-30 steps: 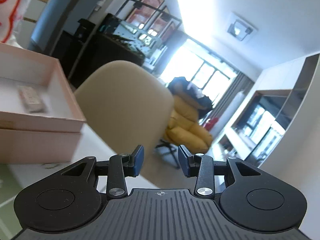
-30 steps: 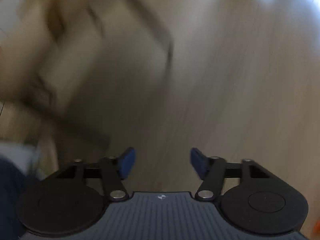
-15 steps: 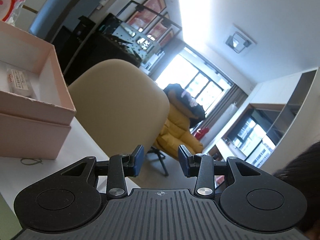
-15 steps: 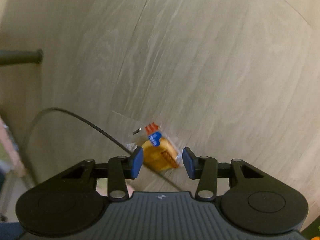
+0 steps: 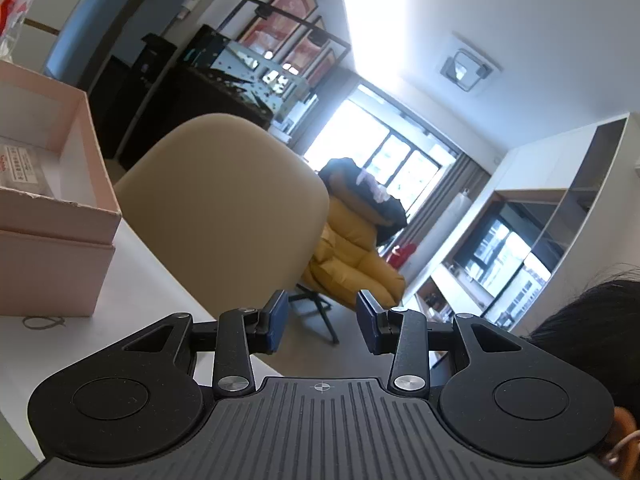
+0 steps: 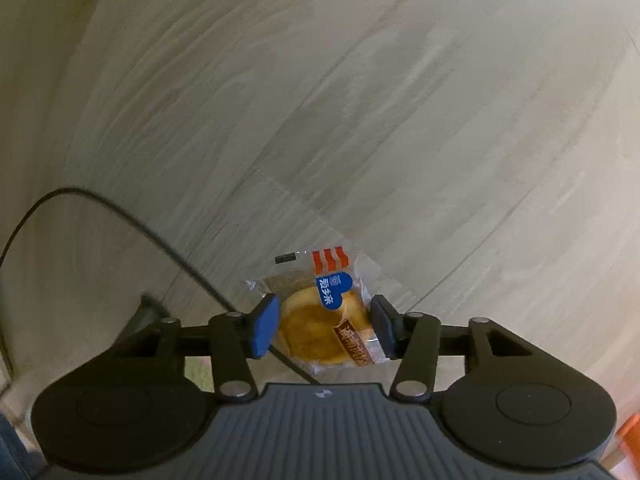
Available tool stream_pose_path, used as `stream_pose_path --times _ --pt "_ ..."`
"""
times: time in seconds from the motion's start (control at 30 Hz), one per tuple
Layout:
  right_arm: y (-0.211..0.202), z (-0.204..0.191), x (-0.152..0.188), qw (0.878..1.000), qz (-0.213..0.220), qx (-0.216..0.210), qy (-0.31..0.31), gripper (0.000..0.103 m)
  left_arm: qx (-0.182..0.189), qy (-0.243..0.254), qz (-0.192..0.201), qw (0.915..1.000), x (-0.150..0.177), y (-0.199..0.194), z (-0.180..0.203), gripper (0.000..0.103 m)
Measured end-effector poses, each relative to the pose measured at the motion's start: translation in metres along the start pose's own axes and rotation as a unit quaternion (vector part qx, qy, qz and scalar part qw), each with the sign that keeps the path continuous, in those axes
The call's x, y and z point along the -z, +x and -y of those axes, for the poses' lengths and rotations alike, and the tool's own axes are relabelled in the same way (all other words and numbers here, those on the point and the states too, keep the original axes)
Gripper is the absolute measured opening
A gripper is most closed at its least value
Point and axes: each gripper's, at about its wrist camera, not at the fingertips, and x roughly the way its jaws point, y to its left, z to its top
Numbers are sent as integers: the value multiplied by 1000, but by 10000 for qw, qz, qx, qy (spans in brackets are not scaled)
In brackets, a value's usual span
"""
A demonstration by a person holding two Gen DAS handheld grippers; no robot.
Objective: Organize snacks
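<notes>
Evidently the right gripper (image 6: 324,330) has dropped from blurred travel a second ago to a steep downward pose over the floor (image 6: 400,120), and the wrapped cake (image 6: 324,320) that sat just ahead of the jaws half a second ago now lies between them. The jaws narrowed over that second and have just eased slightly apart. They stand part spread, one either side of the wrapper; the right pad appears to touch the wrapper edge, though the view does not confirm any pressure, so no pinch is recorded. A black cable (image 6: 120,216) runs across the floor and passes under the cake's left side, near the left pad. Judgement: the snack fell off the desk and is being retrieved; the closing step is not yet done.

The left gripper (image 5: 322,322) holds level above the desk (image 5: 132,304), jaws part spread on nothing, with the pink box (image 5: 60,216) to its left and a beige chair (image 5: 224,208) beyond.
</notes>
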Motion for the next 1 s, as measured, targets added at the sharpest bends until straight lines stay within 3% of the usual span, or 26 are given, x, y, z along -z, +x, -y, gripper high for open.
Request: stream_pose_path --times 0.07,0.17,0.3,0.47,0.57,0.63,0.77,0.9,1.0 --pt "-6 -5 3 9999 -44 -19 -101 37 32 30 92 9999 0 0 1 42" --pt "-23 6 5 9994 -5 -287 201 2 84 110 220 9997 1 -1 3 43" --pt "-65 37 6 9955 313 -558 703 0 50 83 319 9994 -1 -2 0 43" --pt "-117 89 15 9828 1017 -1072 1106 1 157 171 277 9993 2 -3 3 43" --pt "-119 88 13 9877 1124 -938 557 10 288 209 137 9993 0 0 4 43" --pt "-102 67 17 9928 940 -728 119 34 289 217 142 9992 0 0 3 43" --pt "-72 28 19 9961 633 -567 -244 39 214 65 156 9996 0 2 -3 43" --pt "-42 -3 13 9973 368 -331 -549 59 186 17 151 9997 0 3 -5 43" --pt "-13 -5 17 9977 149 15 -662 60 167 15 156 9997 1 3 -4 43"
